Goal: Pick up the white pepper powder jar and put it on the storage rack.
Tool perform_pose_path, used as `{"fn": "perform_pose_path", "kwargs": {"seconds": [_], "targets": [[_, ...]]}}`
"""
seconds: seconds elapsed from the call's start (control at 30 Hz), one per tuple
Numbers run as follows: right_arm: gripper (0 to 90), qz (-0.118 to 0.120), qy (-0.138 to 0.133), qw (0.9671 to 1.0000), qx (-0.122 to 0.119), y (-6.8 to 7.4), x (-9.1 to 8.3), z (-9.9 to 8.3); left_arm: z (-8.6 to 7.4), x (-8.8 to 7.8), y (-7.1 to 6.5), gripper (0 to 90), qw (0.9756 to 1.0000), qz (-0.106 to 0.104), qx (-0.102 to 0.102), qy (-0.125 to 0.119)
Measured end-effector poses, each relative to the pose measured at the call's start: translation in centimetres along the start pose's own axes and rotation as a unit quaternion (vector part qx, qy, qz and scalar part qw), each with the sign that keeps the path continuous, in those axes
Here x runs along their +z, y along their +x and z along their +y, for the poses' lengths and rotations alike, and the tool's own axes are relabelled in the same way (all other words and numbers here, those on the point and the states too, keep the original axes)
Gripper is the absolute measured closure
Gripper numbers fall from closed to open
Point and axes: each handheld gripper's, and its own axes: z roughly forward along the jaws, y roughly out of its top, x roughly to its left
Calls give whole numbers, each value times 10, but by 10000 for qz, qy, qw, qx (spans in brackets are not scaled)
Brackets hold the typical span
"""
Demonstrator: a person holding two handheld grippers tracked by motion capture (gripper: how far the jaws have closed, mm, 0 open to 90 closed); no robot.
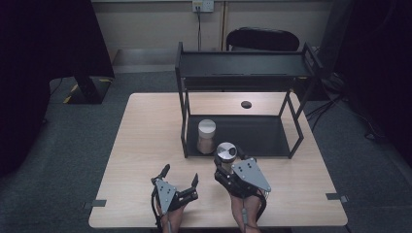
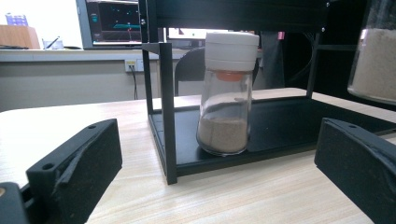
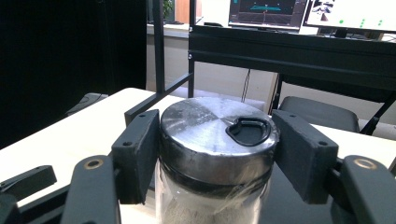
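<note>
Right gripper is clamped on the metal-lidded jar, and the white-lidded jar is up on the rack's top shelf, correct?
Not quite. The white-lidded jar stands on the rack's bottom shelf, as the left gripper view shows. The right gripper does clamp the metal-lidded jar.

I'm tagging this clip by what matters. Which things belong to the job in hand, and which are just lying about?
In the job:
right gripper, shut on the silver-lidded jar
white-lidded jar
black shelf rack

Lying about:
left gripper, open, idle
black chair
wall socket
</note>
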Motion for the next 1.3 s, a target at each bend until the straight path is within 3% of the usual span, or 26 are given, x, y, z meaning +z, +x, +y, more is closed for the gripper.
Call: {"fn": "perform_pose_path", "kwargs": {"seconds": [0.2, 0.5, 1.3], "targets": [[344, 121, 29, 9998, 124, -16, 7, 6, 0, 0, 0, 2, 10000, 1, 4, 3], [344, 115, 43, 9999, 19, -33, 21, 16, 0, 0, 0, 2, 10000, 0, 5, 4], [345, 640, -208, 9977, 21, -110, 52, 9, 0, 0, 0, 2, 10000, 2, 6, 7]]}}
